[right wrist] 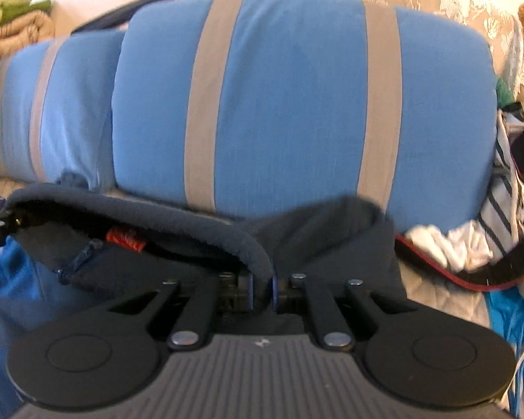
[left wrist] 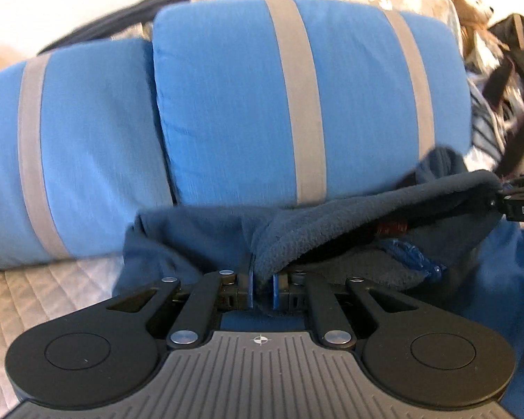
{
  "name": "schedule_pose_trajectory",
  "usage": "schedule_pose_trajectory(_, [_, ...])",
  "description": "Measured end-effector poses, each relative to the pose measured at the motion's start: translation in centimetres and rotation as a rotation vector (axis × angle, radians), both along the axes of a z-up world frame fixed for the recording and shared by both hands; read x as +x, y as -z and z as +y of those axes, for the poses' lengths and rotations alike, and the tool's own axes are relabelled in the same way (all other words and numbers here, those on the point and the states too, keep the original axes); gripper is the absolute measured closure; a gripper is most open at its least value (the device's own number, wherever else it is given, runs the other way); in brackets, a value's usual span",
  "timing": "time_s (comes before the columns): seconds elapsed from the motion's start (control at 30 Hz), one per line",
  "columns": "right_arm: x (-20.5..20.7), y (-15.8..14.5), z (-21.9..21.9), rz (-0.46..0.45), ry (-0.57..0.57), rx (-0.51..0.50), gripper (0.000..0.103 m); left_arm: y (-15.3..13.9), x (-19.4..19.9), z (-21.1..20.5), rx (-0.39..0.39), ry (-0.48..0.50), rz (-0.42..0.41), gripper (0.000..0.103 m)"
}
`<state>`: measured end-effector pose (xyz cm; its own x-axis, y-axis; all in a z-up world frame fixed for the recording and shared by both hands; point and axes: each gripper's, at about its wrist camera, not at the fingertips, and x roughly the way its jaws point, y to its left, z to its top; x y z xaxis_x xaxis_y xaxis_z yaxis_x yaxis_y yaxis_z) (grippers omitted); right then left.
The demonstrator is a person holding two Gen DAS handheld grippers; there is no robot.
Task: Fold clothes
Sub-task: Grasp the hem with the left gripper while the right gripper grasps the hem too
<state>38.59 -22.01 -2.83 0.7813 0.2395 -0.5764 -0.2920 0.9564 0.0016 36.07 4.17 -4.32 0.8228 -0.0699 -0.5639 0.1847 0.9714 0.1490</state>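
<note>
Left wrist view: the left gripper (left wrist: 262, 288) pinches a fold of the dark navy fleece (left wrist: 332, 237), its blue pads pressed together on the cloth. The fleece hangs stretched just in front of the big blue pillow (left wrist: 227, 104) with grey stripes. Its other end runs rightward to the right gripper (left wrist: 499, 193), which grips it at the frame's edge. A blue zipper (left wrist: 415, 258) shows on the fleece below the pillow. A second striped pillow (left wrist: 87, 146) lies just left of the big one, touching it. A plush bear (left wrist: 468, 0) sits right of the pillow, near its upper corner.

Right wrist view: the right gripper (right wrist: 262, 288) is likewise clamped on the fleece (right wrist: 332, 230). A red tag (right wrist: 125, 239) shows inside the collar, below the pillow (right wrist: 290, 104). Striped white cloth (right wrist: 499, 209) lies right of the pillow.
</note>
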Motion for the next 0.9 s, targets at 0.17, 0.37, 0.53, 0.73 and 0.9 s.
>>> schedule_pose_trajectory(0.17, [-1.8, 1.5, 0.7, 0.004, -0.008, -0.053, 0.093, 0.8, -0.5, 0.0, 0.018, 0.004, 0.039, 0.094])
schedule_pose_trajectory(0.37, [-2.7, 2.1, 0.9, 0.009, -0.015, -0.094, 0.094, 0.6, -1.8, -0.7, 0.035, 0.031, 0.063, 0.094])
schedule_pose_trajectory(0.53, [-3.7, 1.6, 0.9, 0.008, -0.012, -0.114, 0.094, 0.4, -2.6, -0.9, 0.043, 0.040, 0.072, 0.094])
schedule_pose_trajectory(0.73, [-3.3, 3.4, 1.4, 0.039, -0.023, -0.125, 0.093, 2.3, -1.1, -1.0, 0.058, 0.011, 0.128, 0.094])
schedule_pose_trajectory(0.9, [-2.6, 4.5, 1.8, 0.039, -0.019, -0.136, 0.093, 3.6, -0.2, -0.7, 0.049, -0.010, 0.157, 0.094])
